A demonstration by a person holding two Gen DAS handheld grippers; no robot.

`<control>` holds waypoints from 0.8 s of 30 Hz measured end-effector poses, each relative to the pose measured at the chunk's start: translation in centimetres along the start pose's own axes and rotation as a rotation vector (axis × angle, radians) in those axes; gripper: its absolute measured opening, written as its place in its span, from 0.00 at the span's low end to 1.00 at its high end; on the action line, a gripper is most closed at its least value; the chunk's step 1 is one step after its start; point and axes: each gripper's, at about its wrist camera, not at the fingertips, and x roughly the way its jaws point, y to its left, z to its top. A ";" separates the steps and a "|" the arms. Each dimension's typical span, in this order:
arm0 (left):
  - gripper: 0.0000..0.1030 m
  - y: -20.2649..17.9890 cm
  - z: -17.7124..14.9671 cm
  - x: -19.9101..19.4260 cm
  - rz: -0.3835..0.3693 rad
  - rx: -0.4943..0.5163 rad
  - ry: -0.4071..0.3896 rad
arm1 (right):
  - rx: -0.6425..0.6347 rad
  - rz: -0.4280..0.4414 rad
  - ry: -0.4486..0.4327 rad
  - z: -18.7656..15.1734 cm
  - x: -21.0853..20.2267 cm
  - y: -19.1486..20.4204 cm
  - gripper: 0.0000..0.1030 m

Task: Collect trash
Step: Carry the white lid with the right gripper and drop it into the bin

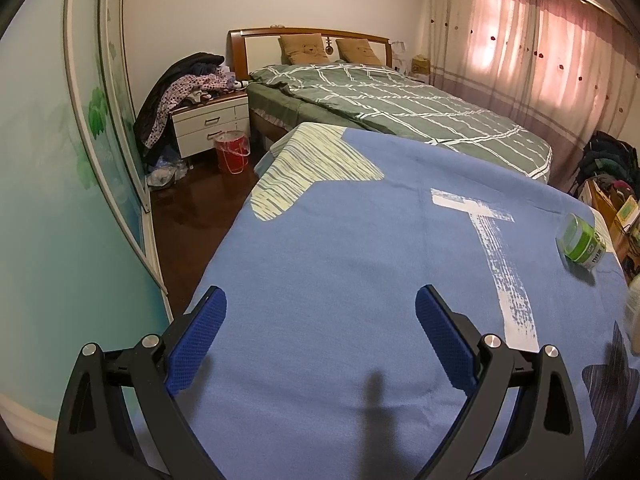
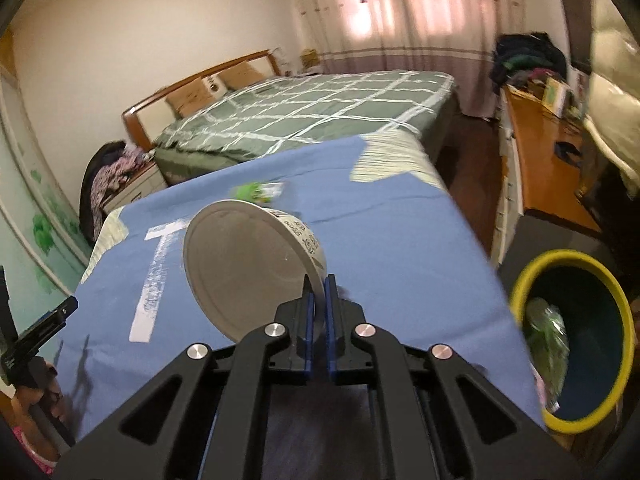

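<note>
The right gripper (image 2: pixel 316 284) is clamped on the rim of a white paper bowl (image 2: pixel 248 264), which is held tipped on edge above the blue cloth (image 2: pixel 400 248). The bowl's open mouth is turned toward the left of the right wrist view, and its printed wall faces up and to the right. The bin with the yellow rim (image 2: pixel 516 284) stands on the floor just past the cloth's right edge, and crumpled greenish trash (image 2: pixel 548 332) is already seen inside it.

The task is judged partly done: the bowl has yet to be dropped in. A green-and-white container (image 1: pixel 582 242) is left lying on its side near the far right of the cloth, its long axis running diagonally.

The left gripper (image 1: pixel 320 340) is spread wide and holds nothing.
</note>
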 end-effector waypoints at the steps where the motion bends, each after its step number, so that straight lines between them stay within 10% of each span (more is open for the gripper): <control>1: 0.91 0.0 0.0 0.0 0.001 0.001 0.000 | 0.017 -0.010 -0.005 -0.2 -0.5 -0.9 0.05; 19: 0.91 -1.0 -0.2 -0.4 -0.003 0.052 -0.009 | 0.419 -0.388 -0.120 -4.3 -6.8 -18.0 0.07; 24: 0.91 -1.4 -0.1 -0.6 -0.006 0.071 -0.018 | 0.485 -0.438 -0.152 -5.3 -6.8 -19.3 0.37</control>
